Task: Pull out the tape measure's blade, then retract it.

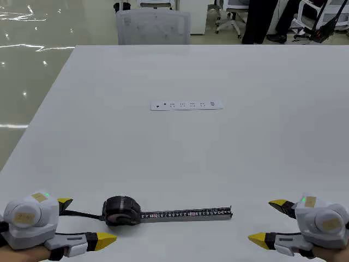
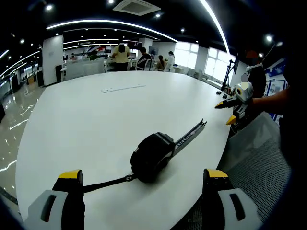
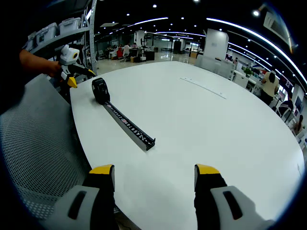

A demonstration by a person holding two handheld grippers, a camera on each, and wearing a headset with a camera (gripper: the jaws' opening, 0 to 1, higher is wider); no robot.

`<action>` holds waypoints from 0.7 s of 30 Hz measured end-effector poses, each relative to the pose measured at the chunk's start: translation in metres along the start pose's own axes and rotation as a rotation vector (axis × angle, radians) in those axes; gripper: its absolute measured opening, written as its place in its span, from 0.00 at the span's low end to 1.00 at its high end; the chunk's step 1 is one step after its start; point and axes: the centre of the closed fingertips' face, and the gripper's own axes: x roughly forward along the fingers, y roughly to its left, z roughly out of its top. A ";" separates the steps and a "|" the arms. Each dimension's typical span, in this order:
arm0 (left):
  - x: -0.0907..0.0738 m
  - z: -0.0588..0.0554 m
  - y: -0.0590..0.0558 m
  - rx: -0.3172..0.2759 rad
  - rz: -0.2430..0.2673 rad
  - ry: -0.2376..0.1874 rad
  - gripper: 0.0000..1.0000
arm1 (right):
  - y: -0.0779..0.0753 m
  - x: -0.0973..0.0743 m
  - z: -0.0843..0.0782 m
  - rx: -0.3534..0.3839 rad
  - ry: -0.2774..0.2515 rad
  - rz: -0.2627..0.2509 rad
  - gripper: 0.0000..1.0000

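With the left gripper [image 1: 85,220] and right gripper [image 1: 267,221] both released and empty, the tape measure [image 1: 121,210] lies on the surface [image 1: 191,153] just beside the left one, its blade [image 1: 188,214] drawn out, so retracting probably wants the housing steadied first.

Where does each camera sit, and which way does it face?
Head view: on the headset, looking down at the table; left tool and right tool in bottom corners.
Left gripper view: on the left tool, facing the tape measure and the right tool beyond; own jaws below.
Right gripper view: on the right tool, facing the blade tip; own jaws below.
All share the tape measure.
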 end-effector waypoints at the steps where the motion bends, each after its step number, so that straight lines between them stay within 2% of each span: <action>1: -0.003 0.000 -0.004 -0.029 -0.018 -0.005 1.00 | 0.000 -0.001 -0.002 -0.003 0.004 0.001 0.71; 3: -0.008 -0.002 -0.006 -0.037 -0.027 0.009 1.00 | -0.002 -0.005 -0.006 -0.006 0.017 -0.007 0.73; 5: -0.012 -0.003 -0.004 -0.004 -0.004 0.010 1.00 | -0.001 -0.008 -0.003 0.032 -0.003 -0.010 0.82; 7: -0.016 -0.002 -0.003 -0.015 0.004 0.004 1.00 | -0.003 -0.010 -0.002 0.051 -0.012 -0.023 0.88; 11: -0.022 0.000 0.000 -0.008 0.024 -0.005 1.00 | -0.001 -0.015 0.003 0.075 -0.045 -0.034 0.96; 13: -0.022 0.000 0.002 -0.001 0.028 -0.004 1.00 | 0.002 -0.015 0.006 0.107 -0.064 -0.021 1.00; 15: -0.022 -0.001 0.005 -0.018 0.038 -0.002 1.00 | 0.002 -0.015 0.006 0.101 -0.057 -0.022 1.00; 17: -0.023 0.003 0.005 -0.011 0.044 -0.017 1.00 | 0.005 -0.016 0.008 0.091 -0.058 -0.019 1.00; 21: -0.022 0.004 0.005 -0.026 0.037 -0.027 1.00 | 0.004 -0.017 0.005 0.080 -0.052 -0.021 1.00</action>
